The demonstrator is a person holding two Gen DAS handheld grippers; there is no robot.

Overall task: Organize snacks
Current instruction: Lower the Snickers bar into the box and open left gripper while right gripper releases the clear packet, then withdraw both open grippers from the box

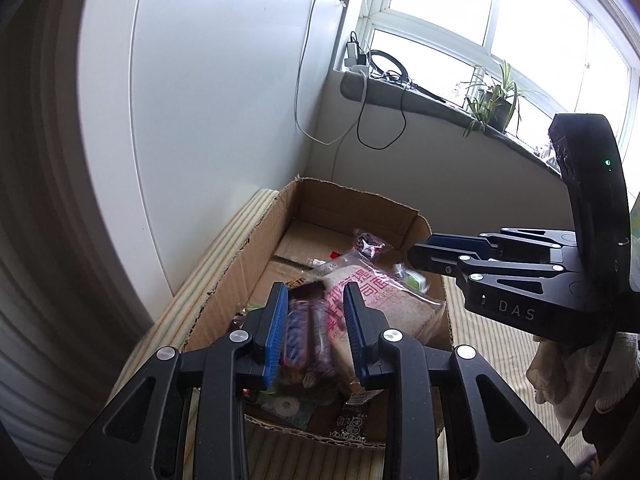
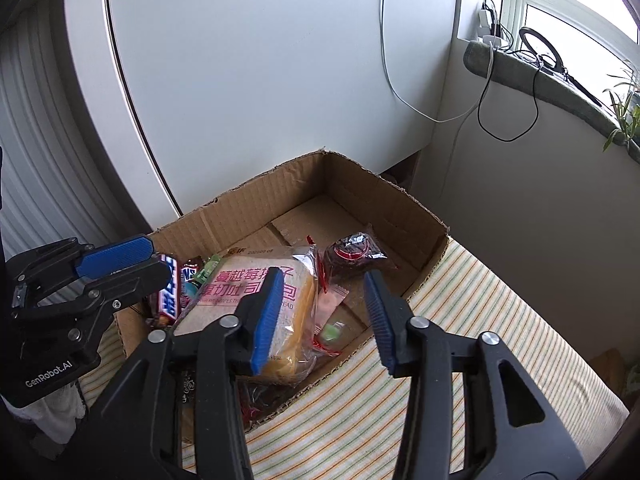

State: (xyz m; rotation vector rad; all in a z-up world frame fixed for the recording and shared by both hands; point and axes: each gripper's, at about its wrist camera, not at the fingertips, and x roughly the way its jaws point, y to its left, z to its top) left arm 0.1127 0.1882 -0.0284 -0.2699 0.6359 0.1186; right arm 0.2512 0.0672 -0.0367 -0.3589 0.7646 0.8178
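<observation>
An open cardboard box point(image 1: 240, 256) point(image 2: 280, 184) holds a bagged loaf of sliced bread point(image 1: 384, 300) point(image 2: 248, 292), a dark round snack in clear wrap point(image 1: 366, 242) point(image 2: 352, 254) and other packets. My left gripper point(image 1: 315, 292) point(image 2: 158, 256) hangs over the box's near-left part, shut on a blue-and-brown chocolate bar point(image 1: 300, 340) point(image 2: 170, 288). My right gripper point(image 2: 321, 276) point(image 1: 420, 254) is over the box's right side, open, with no pad touching anything. Below its jaws a small clear packet with a green sweet point(image 2: 330, 332) point(image 1: 414, 280) lies in the box.
The box sits on a striped cloth surface point(image 2: 480, 320) point(image 1: 500, 340), in a corner against a white panel point(image 2: 260, 80). Cables point(image 2: 492, 120) hang from a windowsill point(image 1: 420, 100) that carries plants point(image 1: 492, 100). A white cloth point(image 1: 560, 380) shows under the right gripper.
</observation>
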